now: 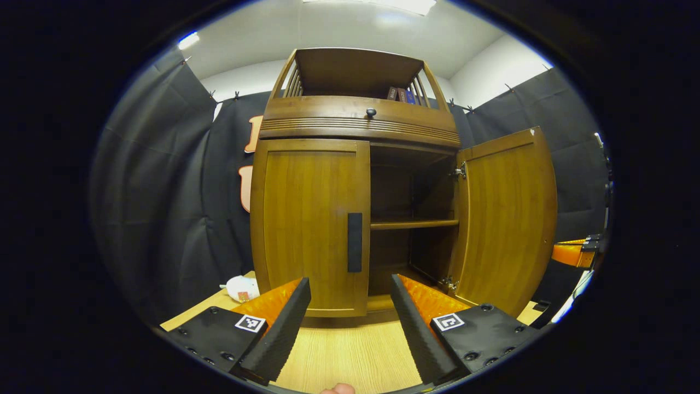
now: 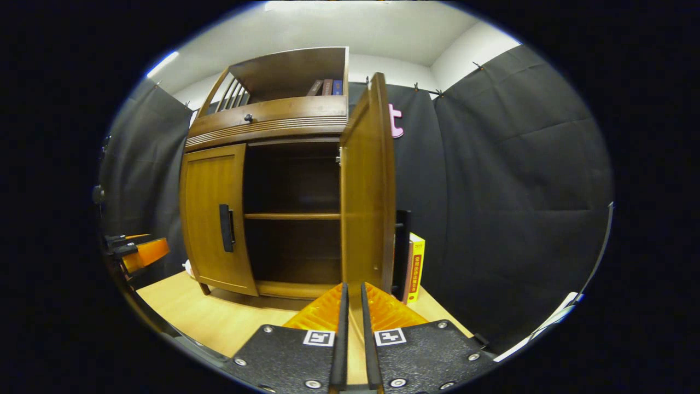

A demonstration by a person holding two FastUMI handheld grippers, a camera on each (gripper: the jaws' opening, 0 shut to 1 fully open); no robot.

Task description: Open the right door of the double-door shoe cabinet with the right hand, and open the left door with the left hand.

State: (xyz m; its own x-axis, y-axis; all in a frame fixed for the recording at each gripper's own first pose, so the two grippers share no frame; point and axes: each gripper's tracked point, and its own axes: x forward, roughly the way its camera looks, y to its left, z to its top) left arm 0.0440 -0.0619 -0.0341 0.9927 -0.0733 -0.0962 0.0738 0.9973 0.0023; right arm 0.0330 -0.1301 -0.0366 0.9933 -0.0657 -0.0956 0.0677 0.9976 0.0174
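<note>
The right door (image 1: 506,219) already stands swung out, and the left door (image 1: 311,227) is shut, so the coming move falls to the left gripper (image 1: 350,323). Its fingers are spread wide and hold nothing. The left door's handle (image 1: 355,242), a dark upright bar at the door's inner edge, lies straight ahead of and above the gap between them, apart from both. The right gripper (image 2: 350,328) has its fingers nearly together, empty, near the right door's edge over the counter (image 2: 219,323).
</note>
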